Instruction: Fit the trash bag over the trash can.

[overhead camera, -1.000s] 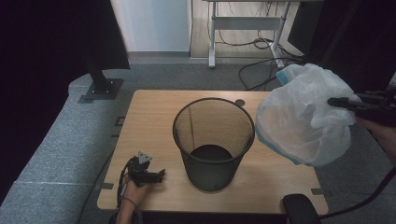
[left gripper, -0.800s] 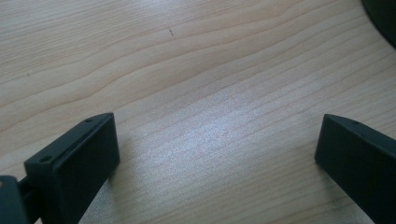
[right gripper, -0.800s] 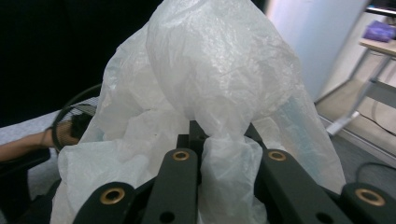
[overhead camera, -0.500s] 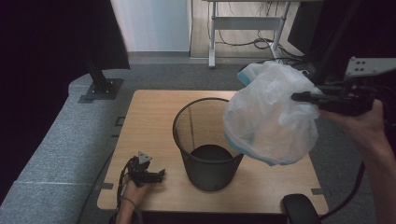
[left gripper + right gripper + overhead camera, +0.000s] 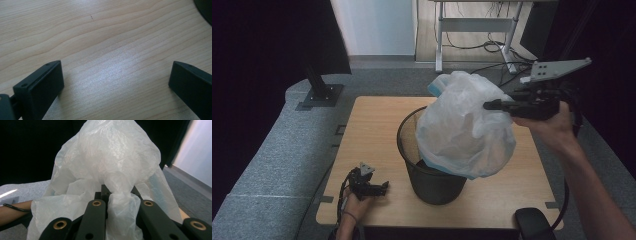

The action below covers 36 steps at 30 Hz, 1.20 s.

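The wooden table (image 5: 377, 125) carries a black mesh wastebasket (image 5: 432, 172) standing upright toward its near edge, roughly midway between the left and right edges. Above it hangs a billowing translucent plastic bag (image 5: 464, 132), puffed out and lying over the basket's far-right rim, its lower bulge dipping in front of the opening while its bulk sits off to the right of centre. That offset looks like the thing to watch: I'd judge the bag needs to come leftward and down so its mouth meets the rim.

The right gripper (image 5: 497, 105) is up at the bag's right side, well above the table; in its own view its jaws are pinched tight on a gathered fold of the plastic. It is plainly the nearer tool.

The left gripper (image 5: 379, 189) rests low by the table's near-left corner, just left of the basket's base, jaws spread wide over bare wood, holding nothing.
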### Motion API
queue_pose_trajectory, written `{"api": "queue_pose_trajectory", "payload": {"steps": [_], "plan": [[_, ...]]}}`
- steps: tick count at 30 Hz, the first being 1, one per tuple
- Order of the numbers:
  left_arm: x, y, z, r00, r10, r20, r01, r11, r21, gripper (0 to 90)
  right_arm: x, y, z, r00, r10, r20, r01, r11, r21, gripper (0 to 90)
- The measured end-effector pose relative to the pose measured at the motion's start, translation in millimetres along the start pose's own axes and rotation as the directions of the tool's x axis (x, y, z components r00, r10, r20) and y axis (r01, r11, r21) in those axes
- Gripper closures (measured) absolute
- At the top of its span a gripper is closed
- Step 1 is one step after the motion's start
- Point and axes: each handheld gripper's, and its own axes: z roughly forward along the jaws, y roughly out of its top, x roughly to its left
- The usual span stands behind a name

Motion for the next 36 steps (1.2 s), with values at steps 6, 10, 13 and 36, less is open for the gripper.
{"api": "queue_pose_trajectory", "payload": {"steps": [6,10,13,36], "plan": [[0.0,0.0,0.0,1.0000,0.000,0.000,0.000,1.0000,0.000,0.0,-1.5,2.1,27.8,0.9984,0.018,-0.053,-0.018,1.000,-0.011,81.0],[0.1,0.0,-0.1,1.0000,0.000,0.001,0.000,1.0000,0.001,0.0,-2.0,4.6,43.8,0.9957,0.033,-0.086,-0.034,0.999,-0.019,81.1],[0.1,0.1,-0.1,1.0000,0.000,0.001,0.000,1.0000,0.001,0.0,-1.3,6.6,55.6,0.9954,0.028,-0.092,-0.029,1.000,-0.009,81.0],[0.0,0.0,0.0,1.0000,0.000,0.000,0.000,1.0000,0.000,0.0,3.9,-2.9,132.5,0.9988,-0.026,-0.041,0.031,0.992,0.126,80.9]]}}
